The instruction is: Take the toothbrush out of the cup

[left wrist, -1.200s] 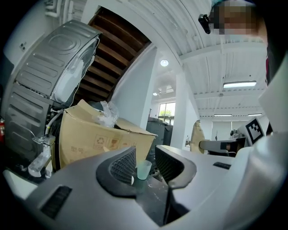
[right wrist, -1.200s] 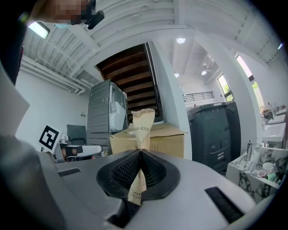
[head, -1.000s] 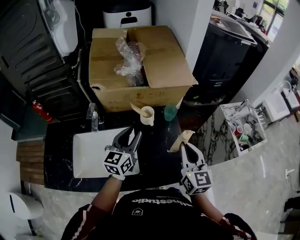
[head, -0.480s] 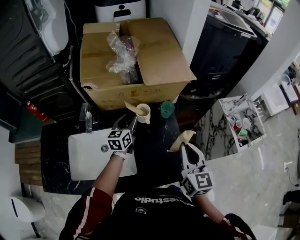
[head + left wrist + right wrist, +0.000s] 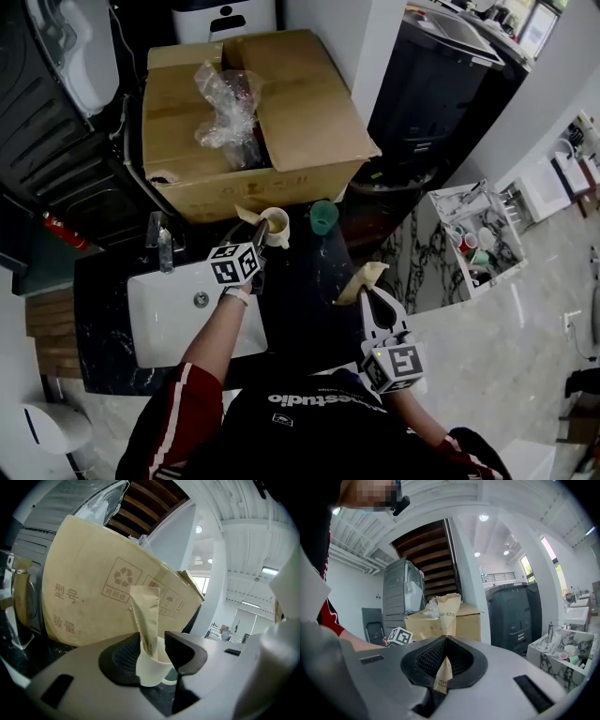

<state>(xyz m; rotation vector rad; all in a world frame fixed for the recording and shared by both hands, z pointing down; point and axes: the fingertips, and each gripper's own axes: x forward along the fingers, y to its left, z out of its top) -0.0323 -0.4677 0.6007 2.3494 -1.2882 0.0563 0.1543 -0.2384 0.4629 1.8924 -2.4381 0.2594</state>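
Observation:
A white cup [image 5: 276, 225] stands on the dark counter in front of the cardboard box, with a tan paper-wrapped toothbrush [image 5: 247, 215] leaning out of it. My left gripper [image 5: 261, 231] reaches up to this cup; in the left gripper view the cup [image 5: 151, 667] and its packet [image 5: 146, 616] sit between the jaws, which are opening, and the left gripper [image 5: 157, 656] grips nothing. My right gripper [image 5: 367, 293] stays near the counter's right edge, shut on a second tan toothbrush packet [image 5: 362, 278], seen pinched between the pads [image 5: 447, 613].
A large open cardboard box [image 5: 253, 103] with crumpled plastic fills the back of the counter. A green cup [image 5: 323, 217] stands right of the white cup. A white sink [image 5: 178, 323] with a faucet [image 5: 161, 242] lies at the left.
My left gripper moved forward from above the sink to the white cup, and its jaws now stand around the cup. The right gripper kept still with its packet.

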